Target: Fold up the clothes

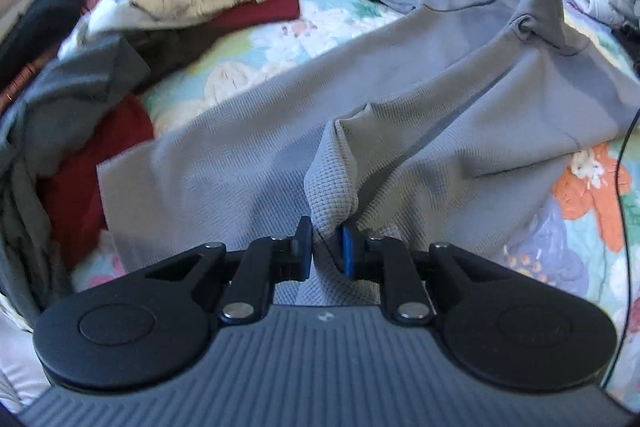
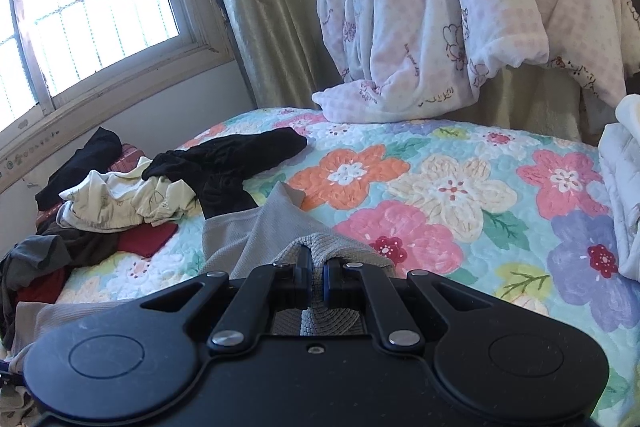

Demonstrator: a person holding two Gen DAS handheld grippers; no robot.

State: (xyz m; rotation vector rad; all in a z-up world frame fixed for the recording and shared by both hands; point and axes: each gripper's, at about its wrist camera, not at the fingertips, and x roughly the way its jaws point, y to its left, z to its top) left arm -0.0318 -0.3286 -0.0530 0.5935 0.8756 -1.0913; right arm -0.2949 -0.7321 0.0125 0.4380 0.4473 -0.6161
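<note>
Left gripper (image 1: 327,247) is seen pinched on a bunched fold of the grey waffle-knit garment (image 1: 248,155) spread over the flowery quilted bedspread (image 1: 592,187), and the right gripper (image 2: 318,277) is clamped on another gathered bit of that same grey cloth. For a tidy fold, both pinches are probably best kept tight and the fabric lifted evenly so it gets pulled taut before being laid over. Counted up: two grippers, one grey garment being worked, and one messy pile of unfolded clothes (image 2: 120,211) left by the window.
</note>
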